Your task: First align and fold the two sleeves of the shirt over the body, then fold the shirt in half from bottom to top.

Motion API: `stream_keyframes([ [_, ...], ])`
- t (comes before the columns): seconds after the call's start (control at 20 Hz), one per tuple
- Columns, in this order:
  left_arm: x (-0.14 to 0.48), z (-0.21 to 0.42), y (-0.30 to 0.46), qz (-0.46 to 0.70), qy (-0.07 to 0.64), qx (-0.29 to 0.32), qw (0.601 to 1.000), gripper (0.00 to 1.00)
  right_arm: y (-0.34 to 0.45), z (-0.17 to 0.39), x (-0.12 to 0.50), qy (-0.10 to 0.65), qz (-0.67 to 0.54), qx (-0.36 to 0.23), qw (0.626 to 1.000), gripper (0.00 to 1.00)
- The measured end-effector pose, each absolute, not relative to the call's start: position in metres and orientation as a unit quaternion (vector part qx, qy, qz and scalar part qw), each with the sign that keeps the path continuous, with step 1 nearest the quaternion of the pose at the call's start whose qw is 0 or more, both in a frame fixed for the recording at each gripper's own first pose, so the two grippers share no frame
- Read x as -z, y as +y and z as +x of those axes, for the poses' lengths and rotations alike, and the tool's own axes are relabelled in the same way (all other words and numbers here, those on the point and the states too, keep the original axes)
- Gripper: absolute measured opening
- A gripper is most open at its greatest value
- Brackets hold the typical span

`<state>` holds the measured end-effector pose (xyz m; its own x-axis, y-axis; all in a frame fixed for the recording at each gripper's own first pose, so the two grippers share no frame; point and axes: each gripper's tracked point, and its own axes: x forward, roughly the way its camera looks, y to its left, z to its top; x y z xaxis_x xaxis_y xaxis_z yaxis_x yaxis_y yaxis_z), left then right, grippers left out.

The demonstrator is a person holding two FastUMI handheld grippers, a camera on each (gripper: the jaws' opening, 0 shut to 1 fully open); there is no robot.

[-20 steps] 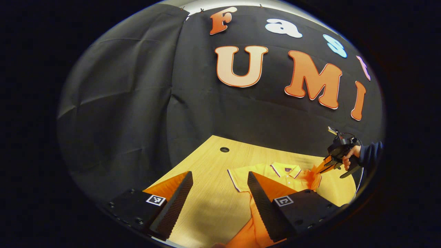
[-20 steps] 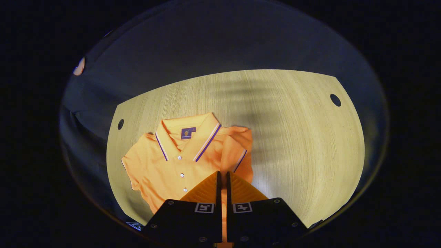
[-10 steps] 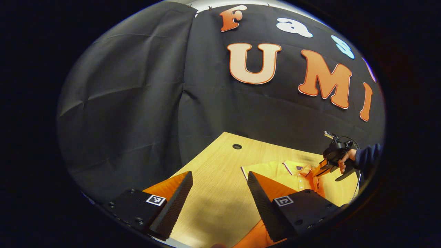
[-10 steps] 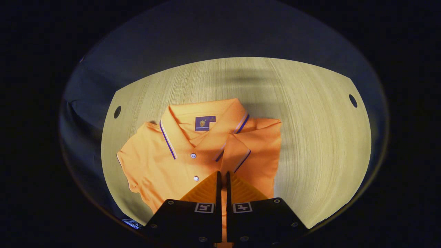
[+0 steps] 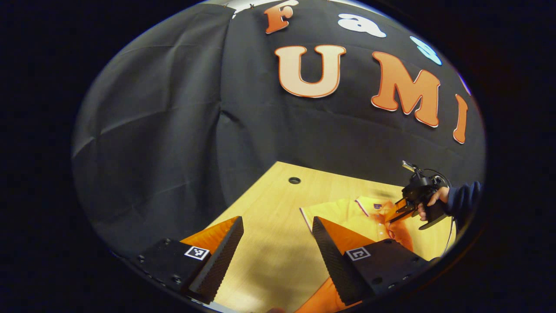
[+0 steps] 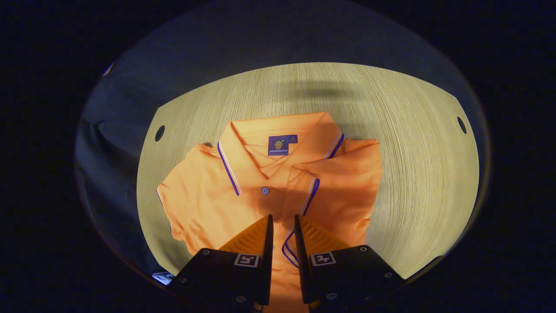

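An orange polo shirt [image 6: 208, 204] with striped collar trim lies face up on the wooden table [image 6: 412, 152]. Its sleeve [image 6: 343, 174] on the right of the right gripper view is folded across the chest, the cuff trim lying between my fingers. The other sleeve [image 6: 173, 204] lies spread outward. My right gripper [image 6: 282, 217] hovers just over the button placket, jaws slightly apart, not pressing the cloth. In the left gripper view the shirt [image 5: 347, 215] lies to the right, with the right gripper [image 5: 397, 213] and a hand [image 5: 428, 202] above it. My left gripper [image 5: 276, 221] is wide open over bare table.
The table has round cable holes [image 6: 160, 133] [image 6: 461, 125] near its far corners, one of them also in the left gripper view [image 5: 294, 180]. Black cloth walls close in behind and to the left. Bare tabletop lies right of the shirt.
My right gripper carried the sleeve across onto the chest, then its jaws parted and let go of the cuff. The left gripper stayed open, drifting only slightly.
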<state>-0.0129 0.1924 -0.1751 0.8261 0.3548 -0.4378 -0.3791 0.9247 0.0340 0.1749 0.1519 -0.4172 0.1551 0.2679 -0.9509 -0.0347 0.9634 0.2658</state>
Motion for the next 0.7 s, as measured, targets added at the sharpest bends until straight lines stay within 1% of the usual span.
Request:
stream_keyframes([
  [0.1,0.173,0.006,0.186,-0.021,0.229,-0.178,0.957,0.98,0.147,0.176,0.409,0.630,0.100,-0.102,0.764,0.35],
  [0.15,0.171,0.016,0.181,-0.018,0.227,-0.167,0.959,0.98,0.145,0.176,0.402,0.621,0.106,-0.105,0.769,0.46],
  [0.2,0.172,0.025,0.177,-0.015,0.230,-0.156,0.960,0.98,0.142,0.176,0.398,0.615,0.109,-0.104,0.774,0.53],
  [0.25,0.173,0.036,0.172,-0.013,0.237,-0.145,0.960,0.98,0.138,0.171,0.393,0.612,0.110,-0.104,0.776,0.65],
  [0.35,0.187,0.051,0.168,-0.021,0.259,-0.127,0.957,0.98,0.132,0.164,0.381,0.599,0.114,-0.102,0.786,0.76],
  [0.5,0.213,0.075,0.162,-0.020,0.304,-0.105,0.947,0.98,0.119,0.154,0.360,0.570,0.116,-0.096,0.808,0.84],
  [0.55,0.226,0.079,0.161,-0.018,0.330,-0.097,0.939,0.98,0.114,0.147,0.354,0.562,0.118,-0.091,0.814,0.86],
  [0.6,0.235,0.085,0.160,-0.022,0.350,-0.092,0.932,0.96,0.112,0.142,0.347,0.554,0.121,-0.091,0.819,0.86],
  [0.65,0.244,0.093,0.157,-0.031,0.365,-0.081,0.927,0.98,0.107,0.135,0.341,0.546,0.119,-0.086,0.825,0.88],
  [0.7,0.252,0.098,0.158,-0.041,0.383,-0.074,0.920,0.98,0.100,0.131,0.336,0.537,0.112,-0.079,0.833,0.90],
])
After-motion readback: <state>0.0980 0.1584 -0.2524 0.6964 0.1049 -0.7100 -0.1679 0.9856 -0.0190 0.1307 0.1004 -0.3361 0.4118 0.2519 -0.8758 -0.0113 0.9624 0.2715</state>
